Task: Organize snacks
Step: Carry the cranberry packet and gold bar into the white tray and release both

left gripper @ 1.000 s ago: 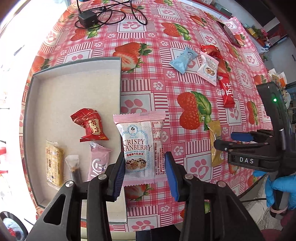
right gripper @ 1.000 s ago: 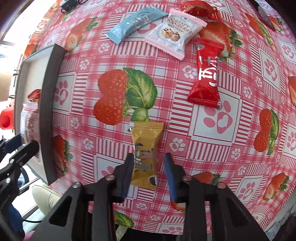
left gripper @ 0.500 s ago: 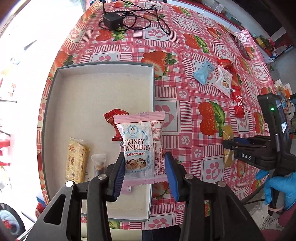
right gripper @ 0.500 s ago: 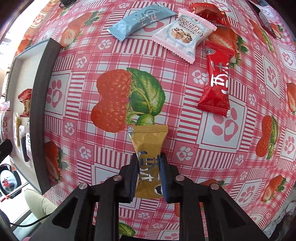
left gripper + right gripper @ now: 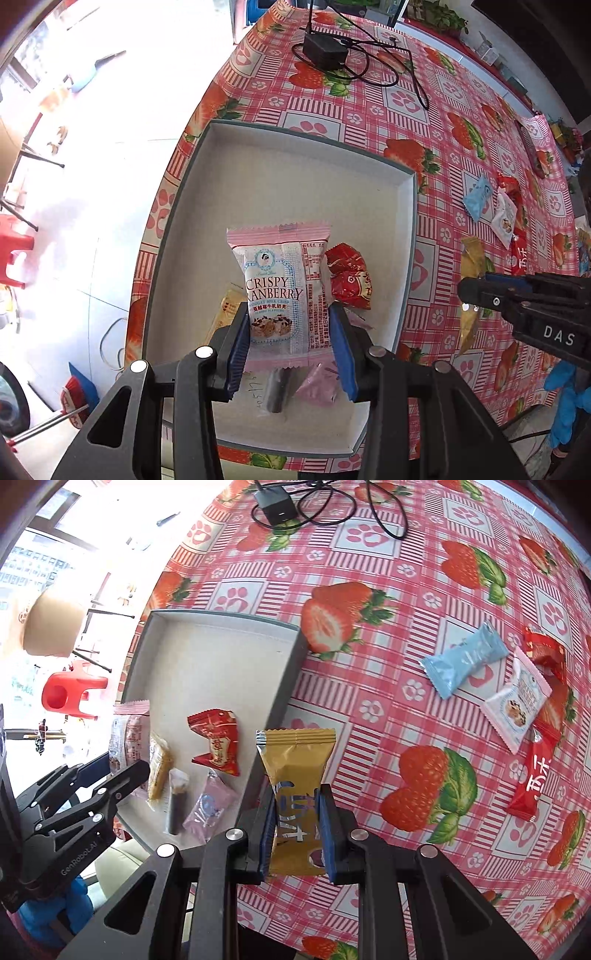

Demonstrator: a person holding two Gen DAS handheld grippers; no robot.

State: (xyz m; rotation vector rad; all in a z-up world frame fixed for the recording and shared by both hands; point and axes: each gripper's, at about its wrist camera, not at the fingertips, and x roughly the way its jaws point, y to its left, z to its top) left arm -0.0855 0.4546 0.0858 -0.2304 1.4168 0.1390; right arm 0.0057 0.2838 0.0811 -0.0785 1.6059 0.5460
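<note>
My left gripper (image 5: 290,350) is shut on a pink Crispy Cranberry packet (image 5: 282,291) and holds it above the grey tray (image 5: 295,177). In the tray lie a red packet (image 5: 351,280), a yellow bar (image 5: 225,310), a dark stick snack (image 5: 275,391) and a pink packet (image 5: 321,384). My right gripper (image 5: 297,830) is shut on a gold packet (image 5: 295,771), lifted off the cloth just right of the tray's wall (image 5: 280,701). The left gripper shows at the left of the right wrist view (image 5: 110,775).
On the strawberry tablecloth to the right lie a blue packet (image 5: 465,661), a second cranberry packet (image 5: 517,701), a long red bar (image 5: 532,779) and a red wrapper (image 5: 543,650). A black adapter with cables (image 5: 277,506) sits at the far edge. A red stool (image 5: 70,694) stands on the floor.
My left gripper carried the cranberry packet leftward over the tray. My right gripper shut on the gold packet, lifted it and moved it toward the tray.
</note>
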